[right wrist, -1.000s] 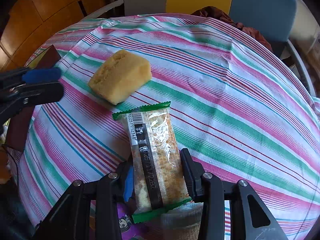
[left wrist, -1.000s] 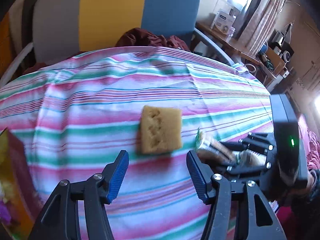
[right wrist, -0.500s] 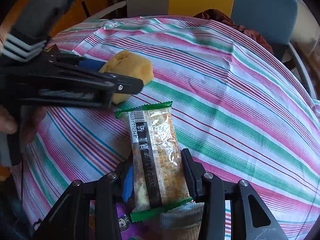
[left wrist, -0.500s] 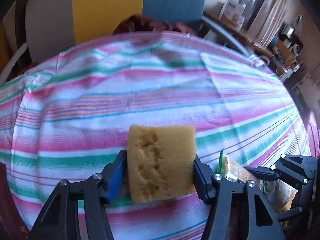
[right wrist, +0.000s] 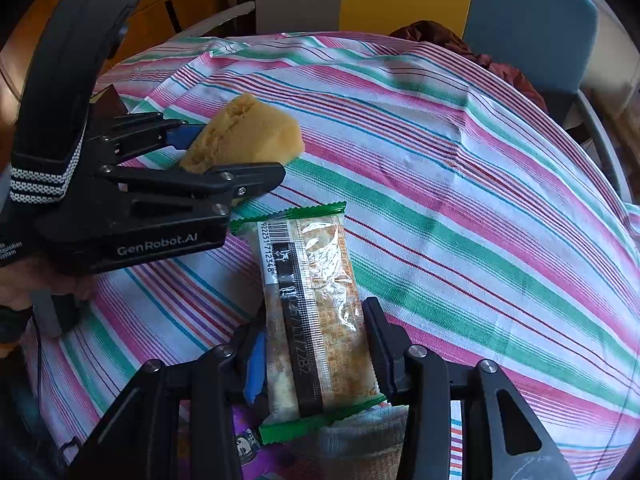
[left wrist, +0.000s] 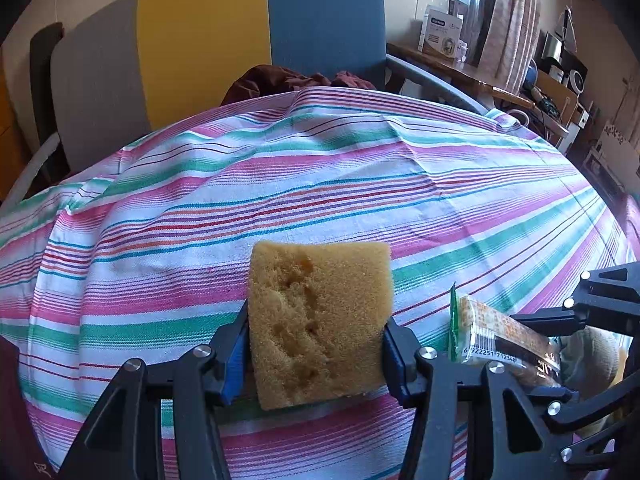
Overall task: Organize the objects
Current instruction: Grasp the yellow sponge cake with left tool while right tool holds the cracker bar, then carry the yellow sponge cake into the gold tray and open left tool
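In the left wrist view, the left gripper (left wrist: 316, 344) had its two fingers pressed against the sides of a yellow sponge (left wrist: 318, 320), clamping it just above the striped tablecloth (left wrist: 280, 184). The sponge's pitted face was turned toward the camera. To the right of the sponge, close by, the end of a snack packet (left wrist: 496, 336) with a green crimped edge and a barcode showed, gripped in the black fingers of the right gripper (left wrist: 532, 352). Beyond the far edge of the tablecloth stood a chair (left wrist: 224, 40) with grey, yellow and blue panels, and a dark red cloth (left wrist: 296, 80) lay bunched on its seat.

In the right wrist view, the right gripper (right wrist: 316, 360) was closed on the snack packet (right wrist: 312, 312), which ran lengthwise between the fingers and stuck out forward over the tablecloth (right wrist: 460, 200), its barcode end farthest from the camera. Left of and beyond the packet, the left gripper (right wrist: 224, 156) came in from the left edge, holding the sponge (right wrist: 244, 140) clear of the cloth. The sponge and the packet sat near each other without touching. Below the packet, at the near edge of the tablecloth, a grey sock-like fabric (right wrist: 360, 436) and a purple printed item (right wrist: 244, 436) were partly visible.
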`<action>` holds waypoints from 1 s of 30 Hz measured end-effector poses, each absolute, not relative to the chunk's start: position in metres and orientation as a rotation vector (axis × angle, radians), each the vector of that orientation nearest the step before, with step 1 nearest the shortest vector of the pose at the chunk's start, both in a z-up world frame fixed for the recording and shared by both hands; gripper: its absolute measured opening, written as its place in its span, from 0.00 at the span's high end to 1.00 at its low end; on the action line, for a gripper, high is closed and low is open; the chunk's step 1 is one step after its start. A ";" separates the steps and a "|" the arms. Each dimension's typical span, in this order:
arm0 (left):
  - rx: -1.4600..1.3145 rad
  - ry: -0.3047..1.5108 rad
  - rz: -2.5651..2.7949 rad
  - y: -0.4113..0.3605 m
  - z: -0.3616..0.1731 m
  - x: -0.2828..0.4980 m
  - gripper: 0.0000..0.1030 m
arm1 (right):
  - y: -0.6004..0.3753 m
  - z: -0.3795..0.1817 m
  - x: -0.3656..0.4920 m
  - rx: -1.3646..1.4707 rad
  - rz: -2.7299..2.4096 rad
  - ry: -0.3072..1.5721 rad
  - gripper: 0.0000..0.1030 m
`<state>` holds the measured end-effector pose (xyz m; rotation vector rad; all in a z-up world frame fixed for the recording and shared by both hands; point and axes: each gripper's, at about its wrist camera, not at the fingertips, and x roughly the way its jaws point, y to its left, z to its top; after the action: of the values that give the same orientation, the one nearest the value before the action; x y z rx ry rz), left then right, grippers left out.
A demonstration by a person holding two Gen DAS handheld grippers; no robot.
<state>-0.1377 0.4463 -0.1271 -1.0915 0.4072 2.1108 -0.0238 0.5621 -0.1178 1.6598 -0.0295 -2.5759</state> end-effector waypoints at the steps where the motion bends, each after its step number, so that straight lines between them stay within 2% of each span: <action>1: -1.086 0.409 2.114 0.446 -0.127 -0.137 0.46 | 0.563 -0.117 -0.023 1.659 -2.576 -0.026 0.57; 14: -1.061 0.427 2.133 0.449 -0.128 -0.133 0.46 | 0.559 -0.120 -0.026 1.644 -2.583 0.011 0.57; 23: -1.101 0.402 2.153 0.444 -0.122 -0.131 0.53 | 0.561 -0.119 -0.024 1.611 -2.595 0.000 0.57; 30: -1.093 0.282 2.189 0.402 -0.079 -0.115 0.53 | 0.556 -0.120 -0.027 1.596 -2.608 0.015 0.57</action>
<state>-0.1148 0.4021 -0.0794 -1.0929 0.2817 2.1889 -0.0275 0.5563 -0.1201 1.5962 0.0154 -2.6084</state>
